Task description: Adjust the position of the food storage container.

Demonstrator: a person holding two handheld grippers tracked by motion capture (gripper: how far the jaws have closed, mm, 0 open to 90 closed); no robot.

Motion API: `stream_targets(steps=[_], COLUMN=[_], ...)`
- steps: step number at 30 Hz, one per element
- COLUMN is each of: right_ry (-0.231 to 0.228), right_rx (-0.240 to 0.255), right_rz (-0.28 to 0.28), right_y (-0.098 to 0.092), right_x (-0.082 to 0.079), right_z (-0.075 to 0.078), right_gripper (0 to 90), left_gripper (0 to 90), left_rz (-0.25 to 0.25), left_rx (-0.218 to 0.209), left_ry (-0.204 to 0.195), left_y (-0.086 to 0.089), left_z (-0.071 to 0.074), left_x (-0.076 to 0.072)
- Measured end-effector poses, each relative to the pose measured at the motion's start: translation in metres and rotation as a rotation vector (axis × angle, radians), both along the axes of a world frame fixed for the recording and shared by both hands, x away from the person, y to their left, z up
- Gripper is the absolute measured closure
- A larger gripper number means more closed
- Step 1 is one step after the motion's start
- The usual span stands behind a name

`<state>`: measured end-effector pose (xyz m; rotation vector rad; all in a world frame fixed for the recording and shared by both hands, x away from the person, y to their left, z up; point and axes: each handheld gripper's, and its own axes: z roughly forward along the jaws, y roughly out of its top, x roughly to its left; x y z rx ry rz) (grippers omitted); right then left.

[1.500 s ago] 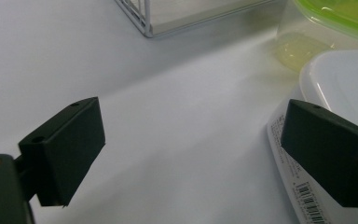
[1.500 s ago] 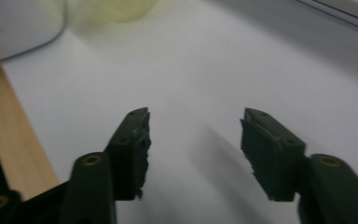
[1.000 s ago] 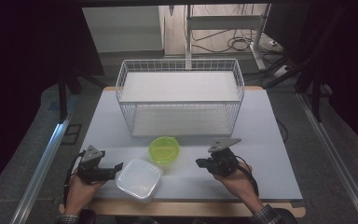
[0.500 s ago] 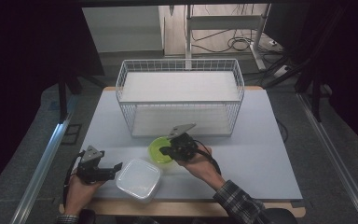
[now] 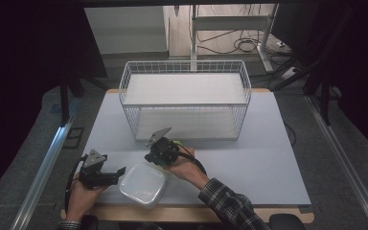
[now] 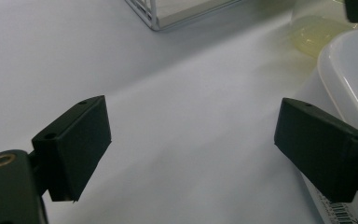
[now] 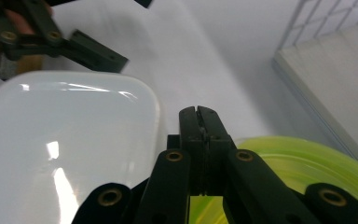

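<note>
Bowl (image 7: 303,163): we are hovering our right gripper (image 7: 200,116), jaws pressed together, over it.
Left gripper (image 6: 191,140): we are holding it wide apart, empty, at 9 o'clock of the box (image 5: 143,184).

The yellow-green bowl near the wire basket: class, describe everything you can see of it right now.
The yellow-green bowl is round, translucent and glossy, seemingly plastic. It sits upright on the pale table, in front of the white wire basket and beside the white lidded container. In the high view the right hand-held gripper covers most of it. In the right gripper view the jaws are pressed together above its near rim; whether they pinch the rim cannot be told.
</note>
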<state>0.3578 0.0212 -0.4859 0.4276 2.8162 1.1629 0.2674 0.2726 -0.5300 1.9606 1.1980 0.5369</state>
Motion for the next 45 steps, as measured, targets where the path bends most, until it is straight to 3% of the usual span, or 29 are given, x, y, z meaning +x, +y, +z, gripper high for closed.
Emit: stream_targets(steps=[2, 11, 18, 33, 34, 45], right_ry=[0.015, -0.024, -0.03, -0.023, -0.02, -0.024], right_rx=[0.018, -0.008, -0.016, 0.012, 0.019, -0.008], right_rz=[-0.016, -0.073, -0.107, -0.231, -0.246, -0.322], right_y=[-0.003, -0.022, -0.046, -0.117, -0.129, -0.189], right_x=[0.004, 0.017, 0.017, 0.015, 0.013, 0.0], right_z=[-0.001, 0.002, 0.003, 0.005, 0.005, 0.011], right_gripper=[89.4, 89.4, 89.3, 89.2, 89.2, 88.7], left_gripper=[10.2, 10.2, 10.2, 10.9, 11.0, 11.4], left_rz=[0.0, -0.005, -0.009, -0.011, -0.01, -0.005], left_rx=[0.0, 0.01, 0.016, 0.03, 0.032, 0.038], left_ry=[0.0, 0.001, 0.005, 0.012, 0.014, 0.025], left_y=[0.0, -0.002, -0.003, -0.004, -0.004, -0.003], left_z=[0.0, -0.001, -0.001, -0.002, -0.002, -0.002], left_x=[0.0, 0.0, 0.001, 0.001, 0.001, 0.001])
